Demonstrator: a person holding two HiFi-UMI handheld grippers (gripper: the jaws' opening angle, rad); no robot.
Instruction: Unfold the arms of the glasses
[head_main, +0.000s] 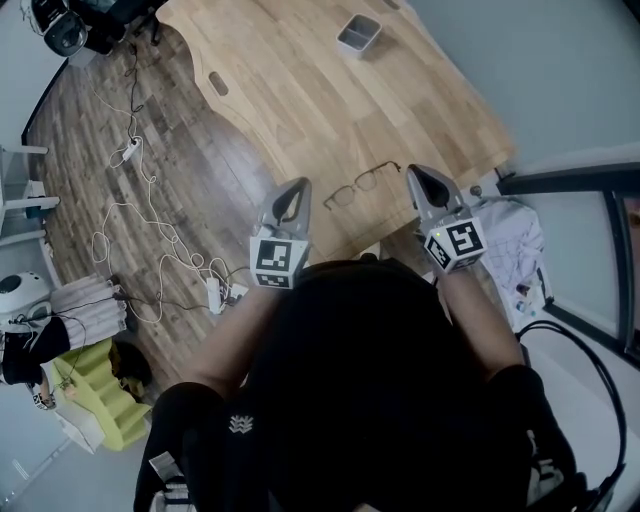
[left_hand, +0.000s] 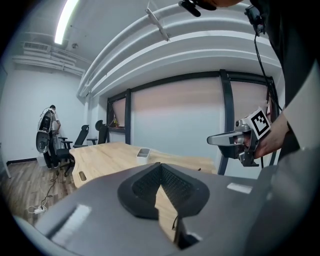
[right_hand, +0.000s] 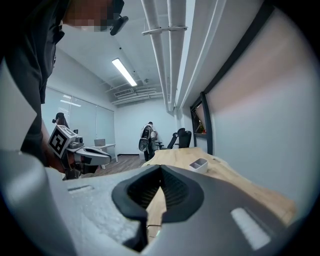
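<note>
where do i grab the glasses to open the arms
Likely the glasses at the frame's left end, with the left tool coming from the near table edge. They lie flat between both tools, frame running across, so the right tool is free for the arms.

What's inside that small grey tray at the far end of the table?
From the head view the grey tray on the wooden table shows only bare grey floor, so it looks empty. Both gripper views catch just its walls, hiding the inside.

Head view looks down; gripper views, seemingly low, share the table (head_main: 300, 80).
</note>
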